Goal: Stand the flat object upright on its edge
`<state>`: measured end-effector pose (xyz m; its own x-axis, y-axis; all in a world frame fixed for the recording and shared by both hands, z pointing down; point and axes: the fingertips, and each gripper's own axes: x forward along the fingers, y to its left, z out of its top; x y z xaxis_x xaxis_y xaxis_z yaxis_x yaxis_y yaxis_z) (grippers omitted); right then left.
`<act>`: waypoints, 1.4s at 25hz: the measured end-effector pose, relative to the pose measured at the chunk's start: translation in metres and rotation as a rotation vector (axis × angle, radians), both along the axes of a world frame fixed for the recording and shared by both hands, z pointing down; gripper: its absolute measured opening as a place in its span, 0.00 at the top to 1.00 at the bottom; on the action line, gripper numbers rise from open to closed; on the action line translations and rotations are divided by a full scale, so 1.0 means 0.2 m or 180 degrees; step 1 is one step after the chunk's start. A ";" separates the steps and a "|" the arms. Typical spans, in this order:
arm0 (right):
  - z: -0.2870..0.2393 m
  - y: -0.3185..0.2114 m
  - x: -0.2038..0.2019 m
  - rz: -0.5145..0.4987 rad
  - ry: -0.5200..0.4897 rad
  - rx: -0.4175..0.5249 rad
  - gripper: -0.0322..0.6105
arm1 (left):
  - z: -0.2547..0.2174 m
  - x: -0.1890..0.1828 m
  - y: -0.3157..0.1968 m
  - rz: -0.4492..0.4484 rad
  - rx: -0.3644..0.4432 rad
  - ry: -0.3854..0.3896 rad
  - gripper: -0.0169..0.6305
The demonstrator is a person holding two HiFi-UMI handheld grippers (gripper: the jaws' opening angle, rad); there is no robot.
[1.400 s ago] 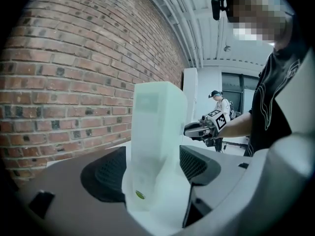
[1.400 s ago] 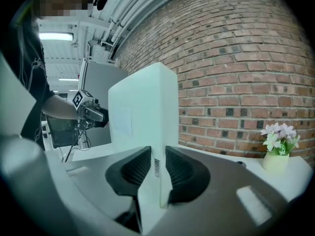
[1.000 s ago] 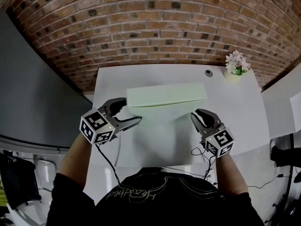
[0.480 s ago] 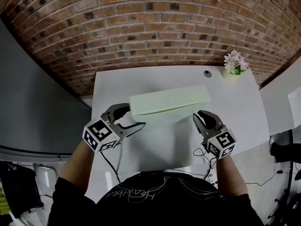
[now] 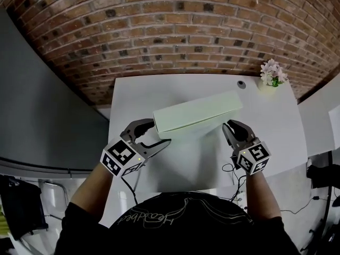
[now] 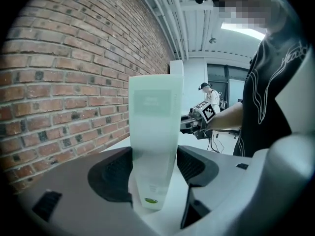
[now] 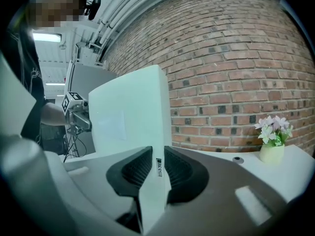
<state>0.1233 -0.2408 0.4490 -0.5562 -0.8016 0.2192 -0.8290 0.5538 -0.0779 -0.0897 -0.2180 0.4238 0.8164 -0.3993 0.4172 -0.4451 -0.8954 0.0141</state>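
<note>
head view: both jaws grip upright box [image 5: 196, 113], left just closing; flowers [image 5: 272, 70] behind.

**A big work room, like a lab**

This looks like a lab or work room, not a home. The brick wall [image 5: 175, 31] is bare. Pipes [image 6: 170, 14] run along the open ceiling, beside a long bright light [image 6: 243, 31]. Big dark windows [image 6: 219, 77] stand at the far end. The plain white table [image 5: 276, 121] has black wires [image 5: 232, 175] at its near edge. Another person [image 6: 212, 96] stands far back. A small pot of flowers [image 5: 272, 73] sits at the table's far corner.
</note>
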 end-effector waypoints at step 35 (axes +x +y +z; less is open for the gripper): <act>-0.04 0.60 -0.13 -0.0873 -0.0241 -0.0147 0.82 | 0.01 -0.03 0.53 -0.2397 0.0033 -0.0059 0.55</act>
<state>0.0979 -0.1211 0.4416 -0.7670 -0.6091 0.2015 -0.6396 0.7510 -0.1644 -0.0953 -0.1128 0.4249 0.3140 -0.8507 0.4215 -0.9371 -0.3489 -0.0061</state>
